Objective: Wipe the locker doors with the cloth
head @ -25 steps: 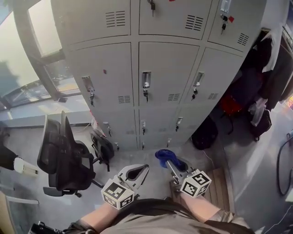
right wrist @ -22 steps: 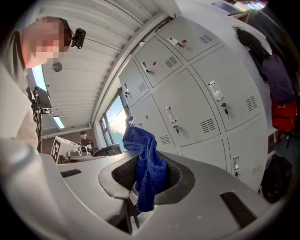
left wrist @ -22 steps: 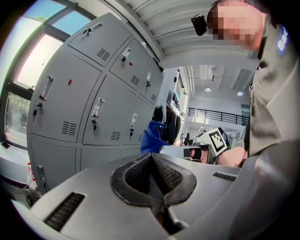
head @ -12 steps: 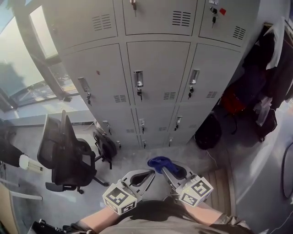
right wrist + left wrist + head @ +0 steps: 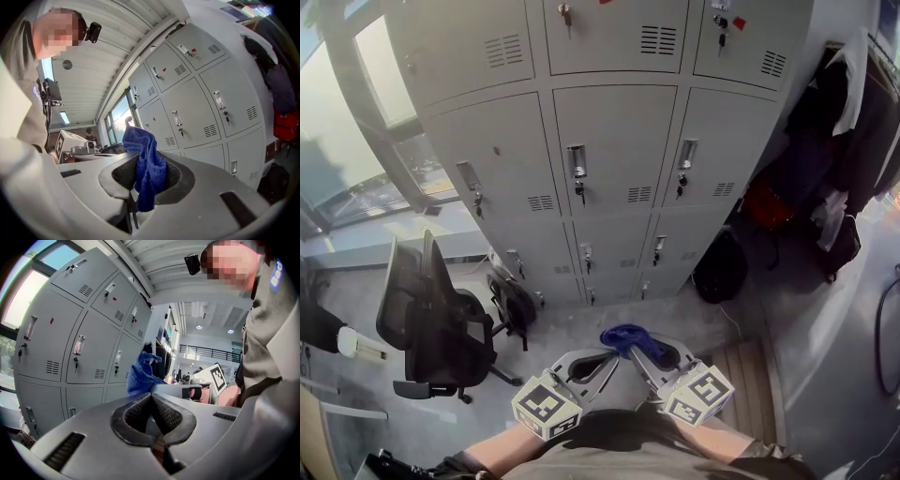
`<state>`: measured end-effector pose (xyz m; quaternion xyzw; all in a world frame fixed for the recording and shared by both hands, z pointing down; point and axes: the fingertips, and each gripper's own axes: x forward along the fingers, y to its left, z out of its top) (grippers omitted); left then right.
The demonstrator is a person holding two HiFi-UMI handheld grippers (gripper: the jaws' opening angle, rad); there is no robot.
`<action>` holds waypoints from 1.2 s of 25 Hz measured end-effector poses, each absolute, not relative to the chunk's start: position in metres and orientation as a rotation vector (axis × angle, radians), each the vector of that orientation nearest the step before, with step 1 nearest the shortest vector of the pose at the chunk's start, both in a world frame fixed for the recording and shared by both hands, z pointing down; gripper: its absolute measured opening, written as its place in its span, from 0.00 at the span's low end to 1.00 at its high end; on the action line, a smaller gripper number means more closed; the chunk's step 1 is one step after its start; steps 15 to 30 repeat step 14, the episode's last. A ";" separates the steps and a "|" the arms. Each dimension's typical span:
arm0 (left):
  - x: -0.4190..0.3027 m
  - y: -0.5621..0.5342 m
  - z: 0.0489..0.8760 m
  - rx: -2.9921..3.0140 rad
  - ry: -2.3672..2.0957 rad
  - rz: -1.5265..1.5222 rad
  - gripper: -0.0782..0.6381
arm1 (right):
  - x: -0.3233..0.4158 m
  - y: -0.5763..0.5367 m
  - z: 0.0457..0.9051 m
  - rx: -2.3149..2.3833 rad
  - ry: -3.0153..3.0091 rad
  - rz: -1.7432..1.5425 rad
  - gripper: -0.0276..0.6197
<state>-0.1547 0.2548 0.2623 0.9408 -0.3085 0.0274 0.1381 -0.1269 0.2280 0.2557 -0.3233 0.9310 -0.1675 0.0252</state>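
Observation:
Grey locker doors (image 5: 614, 141) stand in rows ahead of me, each with a handle and a vent. Both grippers are held low near my body, apart from the doors. My right gripper (image 5: 630, 345) is shut on a blue cloth (image 5: 624, 335), which bunches above the jaws and hangs down between the pads in the right gripper view (image 5: 141, 140). My left gripper (image 5: 606, 358) sits just left of it, shut with nothing between its pads. The left gripper view shows the cloth (image 5: 140, 373) beyond its closed tips (image 5: 151, 397), with the lockers (image 5: 56, 348) to the left.
A black office chair (image 5: 427, 319) stands at the left, a black backpack (image 5: 514, 305) beside it at the lockers' foot. A dark bag (image 5: 719, 267) and hanging clothes (image 5: 839, 159) are at the right. A window (image 5: 356, 122) lies at the far left, wooden slats (image 5: 752, 375) by my right.
The view has shifted so the lockers sit a little further left and lower. Both grippers drifted slightly left and stay low. The cloth remains in the right gripper.

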 end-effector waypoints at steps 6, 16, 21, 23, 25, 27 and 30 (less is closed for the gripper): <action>-0.156 0.264 0.265 2.723 -0.879 0.083 0.12 | -0.127 0.236 0.262 -1.022 2.873 -0.545 0.16; -0.157 0.276 0.263 2.727 -0.881 0.083 0.12 | -0.127 0.248 0.262 -1.025 2.864 -0.557 0.16; -0.157 0.276 0.263 2.727 -0.881 0.083 0.12 | -0.127 0.248 0.262 -1.025 2.864 -0.557 0.16; -0.157 0.276 0.263 2.727 -0.881 0.083 0.12 | -0.127 0.248 0.262 -1.025 2.864 -0.557 0.16; -0.157 0.276 0.263 2.727 -0.881 0.083 0.12 | -0.127 0.248 0.262 -1.025 2.864 -0.557 0.16; -0.157 0.276 0.263 2.727 -0.881 0.083 0.12 | -0.127 0.248 0.262 -1.025 2.864 -0.557 0.16; -0.157 0.276 0.263 2.727 -0.881 0.083 0.12 | -0.127 0.248 0.262 -1.025 2.864 -0.557 0.16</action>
